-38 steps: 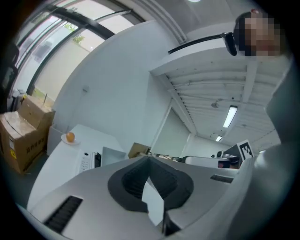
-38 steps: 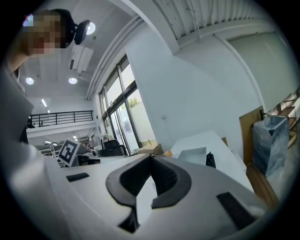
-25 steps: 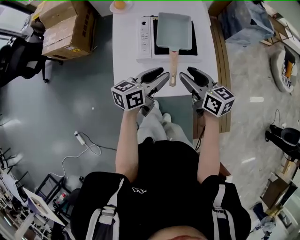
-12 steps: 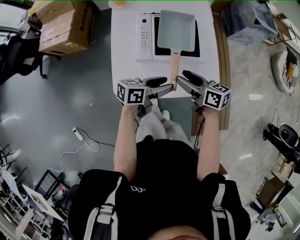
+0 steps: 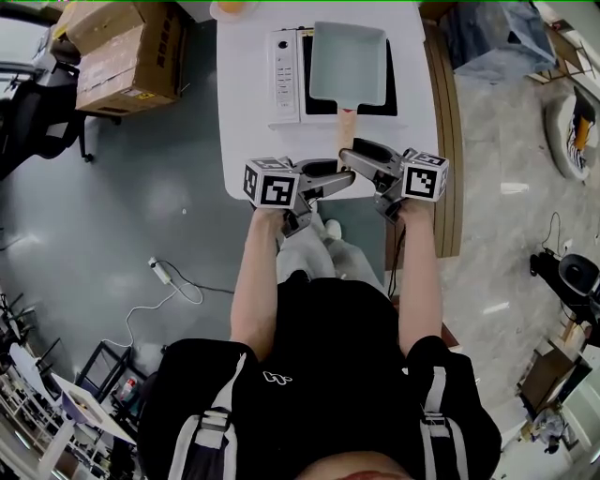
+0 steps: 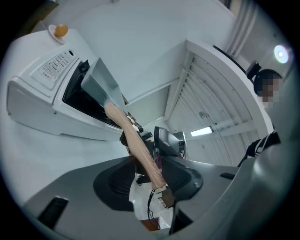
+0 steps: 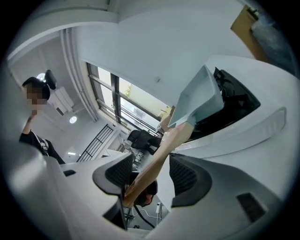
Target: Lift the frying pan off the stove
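Observation:
A pale rectangular frying pan (image 5: pixel 347 61) rests on the black top of a white induction stove (image 5: pixel 286 66), and its wooden handle (image 5: pixel 345 127) points toward me. My left gripper (image 5: pixel 342 174) comes in from the left and my right gripper (image 5: pixel 352 153) from the right, and they meet at the handle's near end. In the left gripper view the handle (image 6: pixel 136 140) runs between the closing jaws with a gap on one side. In the right gripper view the handle (image 7: pixel 159 157) also lies between closing jaws, and the pads are not pressing on it.
The stove stands on a white table (image 5: pixel 253 141). A small plate with an orange item (image 5: pixel 230 9) sits at the table's back left. Cardboard boxes (image 5: pixel 131 52) and an office chair (image 5: pixel 37 112) are on the floor to the left. A wooden board (image 5: pixel 445 141) runs along the table's right side.
Both grippers have moved inward and forward from either side of the handle. Each now has the handle's near end between its jaws. The pan has not moved.

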`<state>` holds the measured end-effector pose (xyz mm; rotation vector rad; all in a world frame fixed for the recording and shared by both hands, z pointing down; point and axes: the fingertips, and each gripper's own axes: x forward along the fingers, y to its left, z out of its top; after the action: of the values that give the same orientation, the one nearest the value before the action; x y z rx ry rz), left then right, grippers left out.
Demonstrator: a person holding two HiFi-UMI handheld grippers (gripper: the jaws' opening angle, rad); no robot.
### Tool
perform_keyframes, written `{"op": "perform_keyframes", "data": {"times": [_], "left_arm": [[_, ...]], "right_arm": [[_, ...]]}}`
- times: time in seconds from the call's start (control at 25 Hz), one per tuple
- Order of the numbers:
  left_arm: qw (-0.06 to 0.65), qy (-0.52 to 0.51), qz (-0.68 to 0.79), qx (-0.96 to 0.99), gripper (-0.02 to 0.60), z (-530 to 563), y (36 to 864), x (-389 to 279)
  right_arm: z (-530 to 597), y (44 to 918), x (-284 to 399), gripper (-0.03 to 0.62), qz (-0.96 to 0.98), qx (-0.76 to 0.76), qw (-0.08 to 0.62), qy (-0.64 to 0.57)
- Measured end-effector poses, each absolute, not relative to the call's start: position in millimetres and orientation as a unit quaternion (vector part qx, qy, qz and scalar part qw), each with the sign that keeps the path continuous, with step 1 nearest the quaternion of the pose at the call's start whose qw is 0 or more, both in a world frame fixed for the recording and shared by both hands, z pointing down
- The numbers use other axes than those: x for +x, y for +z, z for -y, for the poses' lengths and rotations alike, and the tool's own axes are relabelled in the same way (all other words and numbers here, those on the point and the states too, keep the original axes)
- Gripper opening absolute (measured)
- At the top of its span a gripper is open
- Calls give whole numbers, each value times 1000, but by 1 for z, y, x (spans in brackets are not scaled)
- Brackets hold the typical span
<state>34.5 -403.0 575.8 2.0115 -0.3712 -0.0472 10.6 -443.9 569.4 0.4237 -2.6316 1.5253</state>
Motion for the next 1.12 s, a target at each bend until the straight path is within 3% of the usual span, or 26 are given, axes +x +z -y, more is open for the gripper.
{"op": "perform_keyframes", "data": {"times": [0.2,0.44,1.12], "left_arm": [[548,-34,156,821,166,407,579,38],[580,-55,155,798,144,408,577,42],[543,-37,151,825,161,395,555,38]], "right_arm": [[443,577,5,224,853,124,37,506],[446,574,6,169,826,122,-18,550],[435,555,4,181,849,117,-37,513]]}}
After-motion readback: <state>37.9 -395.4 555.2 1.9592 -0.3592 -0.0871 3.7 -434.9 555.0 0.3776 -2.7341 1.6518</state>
